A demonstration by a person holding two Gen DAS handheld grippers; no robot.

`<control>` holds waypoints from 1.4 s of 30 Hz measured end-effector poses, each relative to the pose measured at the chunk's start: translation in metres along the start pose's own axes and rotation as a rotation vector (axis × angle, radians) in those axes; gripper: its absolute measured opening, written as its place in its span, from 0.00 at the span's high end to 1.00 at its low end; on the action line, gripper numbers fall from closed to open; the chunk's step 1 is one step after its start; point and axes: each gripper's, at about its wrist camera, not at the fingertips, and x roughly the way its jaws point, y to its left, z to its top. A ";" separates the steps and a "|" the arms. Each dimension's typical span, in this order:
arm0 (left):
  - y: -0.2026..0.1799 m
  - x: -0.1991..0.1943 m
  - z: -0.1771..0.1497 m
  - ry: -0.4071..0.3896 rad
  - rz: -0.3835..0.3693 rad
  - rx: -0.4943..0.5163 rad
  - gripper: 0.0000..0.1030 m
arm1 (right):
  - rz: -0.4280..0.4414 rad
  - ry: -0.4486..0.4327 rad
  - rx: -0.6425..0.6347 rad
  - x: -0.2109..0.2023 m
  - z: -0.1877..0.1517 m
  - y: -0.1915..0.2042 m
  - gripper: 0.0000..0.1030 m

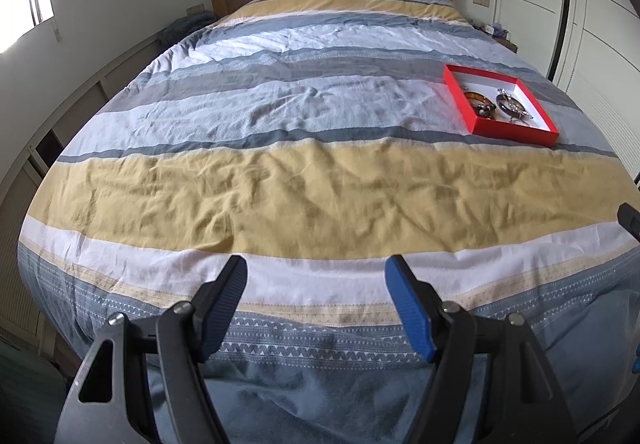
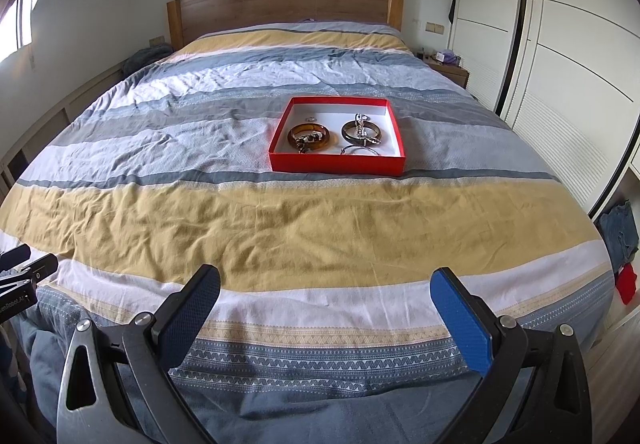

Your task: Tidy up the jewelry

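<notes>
**Red jewelry box waits on the striped bed**

Red cardboard box [image 2: 337,162] sits mid-bed on the quilt [image 2: 280,228], toward its right edge, holding an amber bangle [image 2: 309,137], a dark bangle [image 2: 362,132] and tangled chains. My left gripper [image 1: 316,276] and right gripper [image 2: 326,286] hover spread wide and empty over the foot edge. Chains could snag together when lifted. Only my right view shows a small ring [image 2: 310,119].

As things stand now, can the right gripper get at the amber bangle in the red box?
Probably yes. The right gripper is open and empty, the bedspread before it is bare, and the amber bangle lies uncovered in the open red box. Only distance remains.
</notes>
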 end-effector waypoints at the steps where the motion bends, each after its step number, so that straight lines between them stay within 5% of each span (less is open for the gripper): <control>1: 0.000 0.000 0.000 0.000 0.000 0.000 0.32 | 0.000 0.000 0.000 0.000 0.000 0.000 0.00; 42: -0.002 0.004 -0.011 0.017 -0.002 0.002 0.32 | 0.002 0.022 -0.010 0.002 -0.004 0.002 0.00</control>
